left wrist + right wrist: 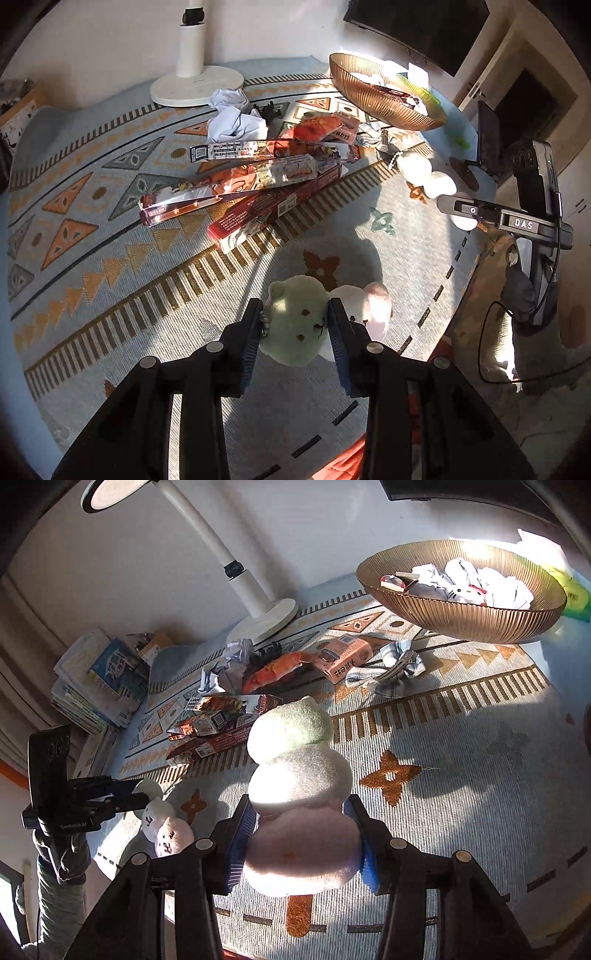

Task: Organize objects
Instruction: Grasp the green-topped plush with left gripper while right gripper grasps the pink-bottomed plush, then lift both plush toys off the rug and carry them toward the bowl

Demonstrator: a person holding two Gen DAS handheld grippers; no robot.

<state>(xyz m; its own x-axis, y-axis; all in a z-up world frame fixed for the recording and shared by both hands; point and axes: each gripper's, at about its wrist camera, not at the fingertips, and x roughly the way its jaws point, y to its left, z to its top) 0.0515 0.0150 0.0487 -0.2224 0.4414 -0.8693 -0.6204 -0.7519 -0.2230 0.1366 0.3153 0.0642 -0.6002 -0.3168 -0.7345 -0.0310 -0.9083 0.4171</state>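
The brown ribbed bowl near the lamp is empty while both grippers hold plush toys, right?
Not empty. In the right wrist view the brown ribbed bowl holds crumpled white items and a small packet. Both grippers do hold plush toys.

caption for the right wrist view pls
Right gripper shut on a stacked plush toy above the patterned rug, near the ribbed bowl.

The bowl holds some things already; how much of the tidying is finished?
Done: the bowl holds crumpled papers and small toys. In hand: each gripper's jaws squeeze a plush dumpling toy. Left: long red packages, pink carton, paper ball lie on the rug.
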